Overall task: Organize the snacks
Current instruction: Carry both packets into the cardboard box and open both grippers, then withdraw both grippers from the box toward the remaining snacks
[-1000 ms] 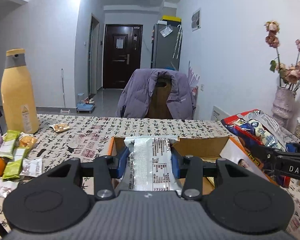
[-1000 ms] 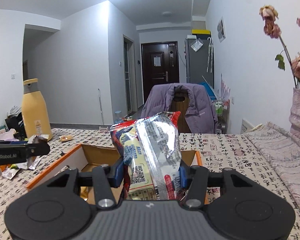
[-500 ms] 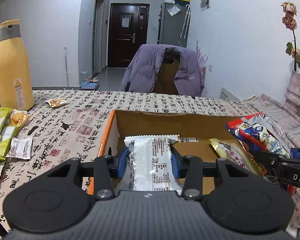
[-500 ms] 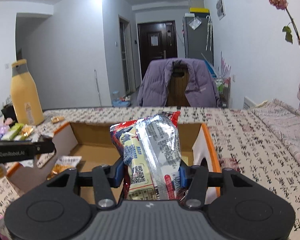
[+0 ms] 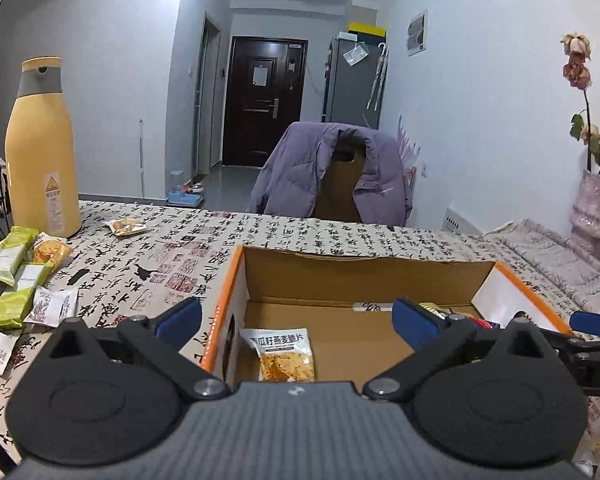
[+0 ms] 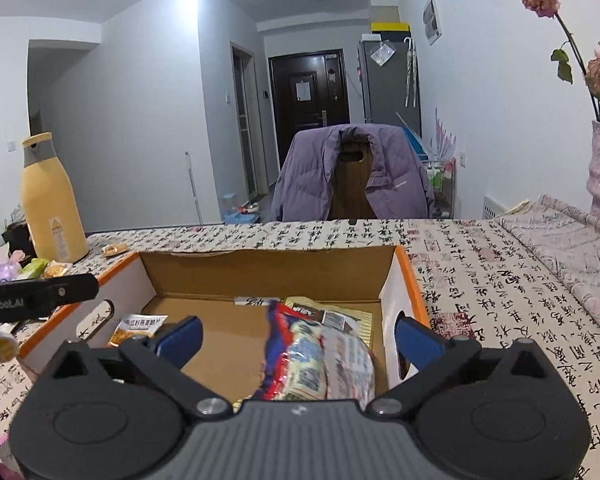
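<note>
Both grippers are spread wide and carry nothing: left gripper [image 5: 296, 318] and right gripper [image 6: 298, 334] hover over the near edge of the cardboard box [image 5: 364, 276]. Snacks inside: small crisp packet [image 5: 285, 354] on the box floor near-left, red-blue foil bag [image 6: 320, 356] lying on a gold packet [image 6: 364, 314] at the right. More wrapped bars [image 5: 20, 276] sit loose on the tablecloth, far left near the yellow bottle [image 5: 40, 148].

Risks as we see them: the left finger [image 5: 178, 318] hangs outside the orange box wall, so a sideways pull-out could snag the rim and drag the box. The foil bag lies tilted on the gold packet; it could slide. Both tools point level, forward toward the chair.
</note>
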`<state>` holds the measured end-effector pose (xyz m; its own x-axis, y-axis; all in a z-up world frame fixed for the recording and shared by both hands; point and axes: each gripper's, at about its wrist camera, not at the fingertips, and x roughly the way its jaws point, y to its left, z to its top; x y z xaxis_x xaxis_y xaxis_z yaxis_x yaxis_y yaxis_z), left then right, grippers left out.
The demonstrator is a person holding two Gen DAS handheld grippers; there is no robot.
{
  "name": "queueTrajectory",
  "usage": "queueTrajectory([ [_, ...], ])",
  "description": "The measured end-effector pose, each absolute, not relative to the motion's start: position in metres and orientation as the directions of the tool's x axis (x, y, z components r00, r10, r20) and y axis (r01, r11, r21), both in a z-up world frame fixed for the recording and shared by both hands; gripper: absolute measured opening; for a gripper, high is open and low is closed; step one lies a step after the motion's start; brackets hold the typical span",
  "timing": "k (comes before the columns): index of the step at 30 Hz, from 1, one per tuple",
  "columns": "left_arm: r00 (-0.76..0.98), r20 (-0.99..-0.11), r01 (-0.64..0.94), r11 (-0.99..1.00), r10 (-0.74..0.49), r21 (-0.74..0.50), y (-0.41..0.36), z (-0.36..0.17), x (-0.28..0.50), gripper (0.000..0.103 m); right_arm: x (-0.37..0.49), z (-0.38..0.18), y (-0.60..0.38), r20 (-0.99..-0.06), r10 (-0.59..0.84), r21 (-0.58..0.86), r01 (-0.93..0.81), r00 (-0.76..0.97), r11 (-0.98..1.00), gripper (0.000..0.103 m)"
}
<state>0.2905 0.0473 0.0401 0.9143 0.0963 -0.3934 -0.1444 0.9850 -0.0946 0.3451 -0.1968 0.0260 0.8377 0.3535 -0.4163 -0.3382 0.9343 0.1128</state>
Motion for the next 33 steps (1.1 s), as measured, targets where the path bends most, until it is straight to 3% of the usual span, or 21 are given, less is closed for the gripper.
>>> queueTrajectory([
  [16,0.932,-0.35,-0.147,0.979,0.089,-0.141,0.041,0.073,0.274,0.103,0.325,0.052,-0.193,-0.368,0.329,0.042,-0.338,0.87,0.94,0.103],
  [33,0.934,-0.347,-0.14,0.979,0.082,-0.146,0.032,0.086,0.19,0.103,0.237,0.068,-0.218,-0.341,0.319,0.042,-0.325,0.884,0.945,0.103],
])
